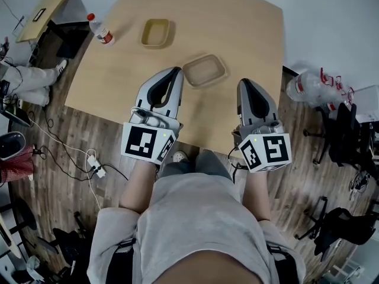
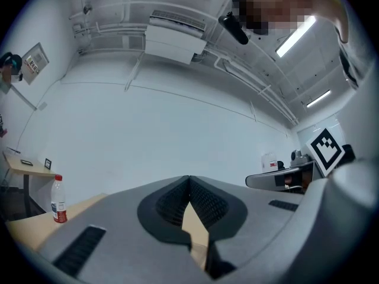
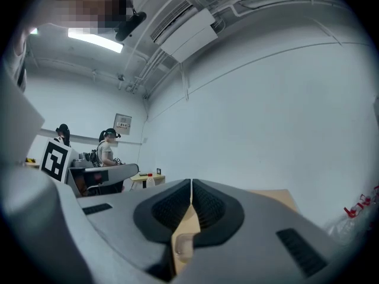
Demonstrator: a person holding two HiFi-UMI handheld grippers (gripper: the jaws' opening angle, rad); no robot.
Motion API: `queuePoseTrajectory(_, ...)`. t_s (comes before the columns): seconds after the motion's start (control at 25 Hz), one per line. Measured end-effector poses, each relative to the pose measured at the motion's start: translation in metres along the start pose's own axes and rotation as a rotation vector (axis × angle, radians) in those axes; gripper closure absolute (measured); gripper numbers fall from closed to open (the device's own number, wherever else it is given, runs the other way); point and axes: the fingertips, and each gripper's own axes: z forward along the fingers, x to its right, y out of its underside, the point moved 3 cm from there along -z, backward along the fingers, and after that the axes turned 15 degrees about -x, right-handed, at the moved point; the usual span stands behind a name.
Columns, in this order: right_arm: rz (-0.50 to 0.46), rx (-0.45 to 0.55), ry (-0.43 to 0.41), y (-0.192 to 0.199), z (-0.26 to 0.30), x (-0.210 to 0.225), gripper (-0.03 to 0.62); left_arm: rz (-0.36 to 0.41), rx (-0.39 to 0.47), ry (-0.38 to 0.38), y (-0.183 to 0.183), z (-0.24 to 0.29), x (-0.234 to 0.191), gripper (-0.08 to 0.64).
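The beige tray [image 1: 204,70] lies on the worktop [image 1: 249,34]. My left claw [image 1: 176,70] is just beside its left edge and my right claw [image 1: 243,82] near its right, both closed on nothing.

Nothing I can read as a word, brand or number. The cubes on my left gripper [image 1: 176,70] and right gripper [image 1: 243,81], low in the middle of the head view, bear only black-and-white square markers, no letters. The bottle [image 1: 101,30] at the upper left of that view wears a red label [image 1: 105,38], its print too small to read. A wall sign [image 3: 122,123] at the left of the right gripper view and a wall notice [image 2: 37,58] at the upper left of the left gripper view are equally illegible.
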Motion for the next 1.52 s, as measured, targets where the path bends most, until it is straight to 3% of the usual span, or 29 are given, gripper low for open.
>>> queuePoseTrajectory(0.76,-0.080,-0.106,-0.144,-0.007,0.085,0.053,0.577,-0.039,-0.049,-0.176,0.001,0.039,-0.016,0.545)
queuePoseTrajectory(1.52,-0.069,-0.364,-0.257,0.072,0.162,0.082,0.575,-0.123,-0.163,-0.268,0.049,0.074,-0.027,0.545)
